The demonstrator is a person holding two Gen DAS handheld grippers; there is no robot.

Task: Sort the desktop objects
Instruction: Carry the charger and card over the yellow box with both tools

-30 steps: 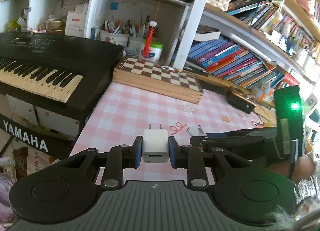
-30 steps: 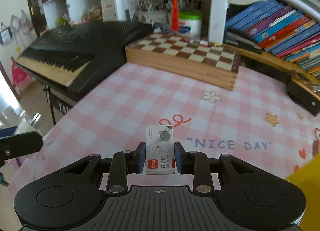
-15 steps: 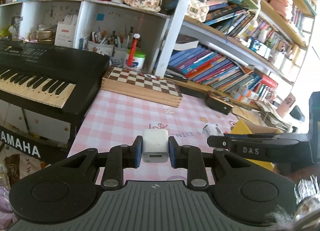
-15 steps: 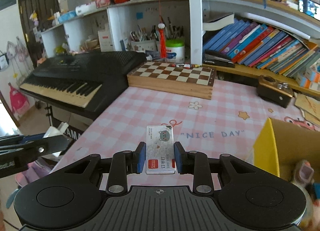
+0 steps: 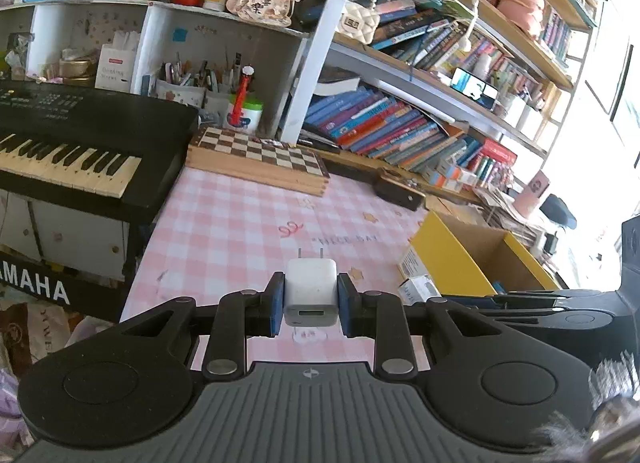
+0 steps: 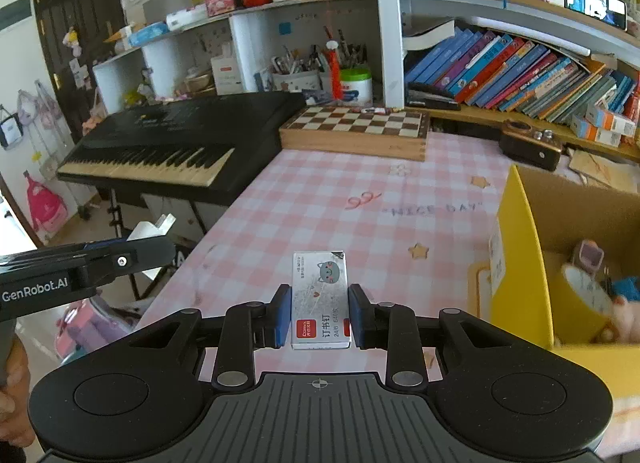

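Observation:
A white USB charger plug [image 5: 310,291] with two prongs pointing forward sits clamped in my left gripper [image 5: 308,303], raised above the pink checked tablecloth [image 5: 240,223]. My right gripper [image 6: 320,313] is shut on a small staples box [image 6: 320,299] with a cat face and a red label. A yellow cardboard box [image 6: 520,255] stands open at the right, and it holds a yellow tape roll [image 6: 580,299] and other small items. In the left wrist view the same yellow box [image 5: 448,259] lies ahead to the right, with the right gripper's side [image 5: 540,309] reaching in from the right.
A black keyboard [image 5: 80,143] borders the table's left side. A wooden chessboard [image 5: 256,159] and a small brown box [image 5: 398,193] lie at the back below bookshelves [image 5: 400,131]. Two small cartons [image 5: 416,279] lean on the yellow box. The left gripper's side [image 6: 80,267] shows in the right wrist view.
Both grippers have drawn back and risen from the tabletop, each still holding its item. The yellow box has come into sight at the right in both views.

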